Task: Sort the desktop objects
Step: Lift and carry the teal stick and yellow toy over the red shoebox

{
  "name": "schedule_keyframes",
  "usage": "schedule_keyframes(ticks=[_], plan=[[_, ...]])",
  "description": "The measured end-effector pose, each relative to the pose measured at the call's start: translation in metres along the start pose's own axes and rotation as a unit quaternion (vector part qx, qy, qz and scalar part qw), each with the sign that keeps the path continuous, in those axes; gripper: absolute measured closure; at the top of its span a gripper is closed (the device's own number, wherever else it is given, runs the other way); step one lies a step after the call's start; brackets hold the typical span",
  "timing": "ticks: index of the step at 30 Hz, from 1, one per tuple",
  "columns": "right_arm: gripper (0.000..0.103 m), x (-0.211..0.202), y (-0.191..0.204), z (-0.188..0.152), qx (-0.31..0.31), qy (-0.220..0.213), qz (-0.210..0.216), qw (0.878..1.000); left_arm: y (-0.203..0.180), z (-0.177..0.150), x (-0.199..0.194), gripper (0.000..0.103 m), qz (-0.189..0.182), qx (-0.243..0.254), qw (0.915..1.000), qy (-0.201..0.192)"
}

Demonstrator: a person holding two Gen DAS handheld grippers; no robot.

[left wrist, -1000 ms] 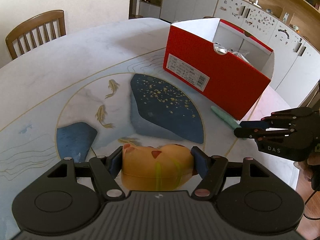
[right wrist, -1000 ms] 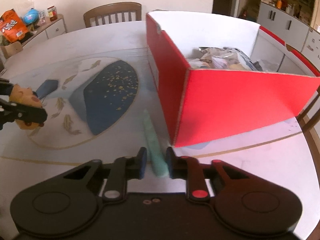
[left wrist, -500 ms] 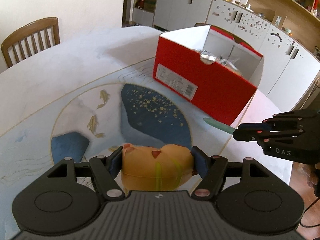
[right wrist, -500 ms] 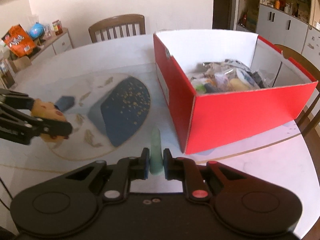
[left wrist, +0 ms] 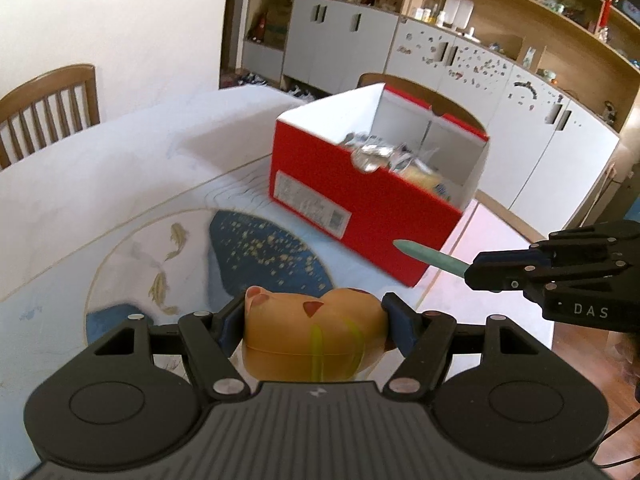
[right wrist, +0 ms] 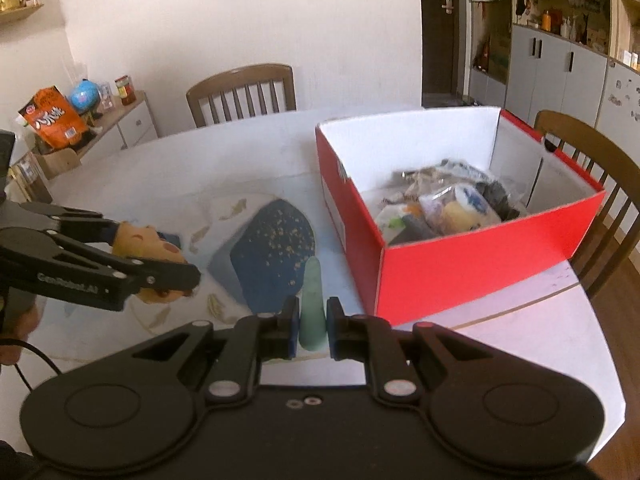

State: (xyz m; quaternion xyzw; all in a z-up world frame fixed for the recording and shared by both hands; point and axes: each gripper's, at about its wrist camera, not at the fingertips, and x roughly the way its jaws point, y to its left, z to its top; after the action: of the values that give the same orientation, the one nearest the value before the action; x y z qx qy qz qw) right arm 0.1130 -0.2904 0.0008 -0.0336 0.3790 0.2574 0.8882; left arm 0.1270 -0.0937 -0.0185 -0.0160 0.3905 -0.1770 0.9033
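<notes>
two items are in hand and off the surface [right wrist: 520,328] — left claw [left wrist: 314,320] clamped on the orange toy [left wrist: 312,332], right claw [right wrist: 313,326] on the green stick [right wrist: 312,300] — red box [right wrist: 472,264] already part-filled, both drops judged pending.

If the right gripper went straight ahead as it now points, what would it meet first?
Probably the patterned tabletop; the right gripper, holding a pale green stick, aims just left of the red cardboard box. Depth is unclear.
</notes>
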Motion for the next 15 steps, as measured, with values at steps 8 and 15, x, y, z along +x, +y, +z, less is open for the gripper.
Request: schedule_keyframes(ticks=[8, 15], plan=[[0.09, -0.025, -0.007, 0.012, 0.014, -0.027, -0.013, 0.999, -0.024, 0.02, -0.013, 0.032, -0.025, 0.02, 0.9992, -0.023], [0.09, -0.041, -0.024, 0.027, 0.015, -0.051, -0.025, 0.998, -0.045, 0.045, -0.014, 0.032, -0.041, 0.03, 0.9976, -0.047]])
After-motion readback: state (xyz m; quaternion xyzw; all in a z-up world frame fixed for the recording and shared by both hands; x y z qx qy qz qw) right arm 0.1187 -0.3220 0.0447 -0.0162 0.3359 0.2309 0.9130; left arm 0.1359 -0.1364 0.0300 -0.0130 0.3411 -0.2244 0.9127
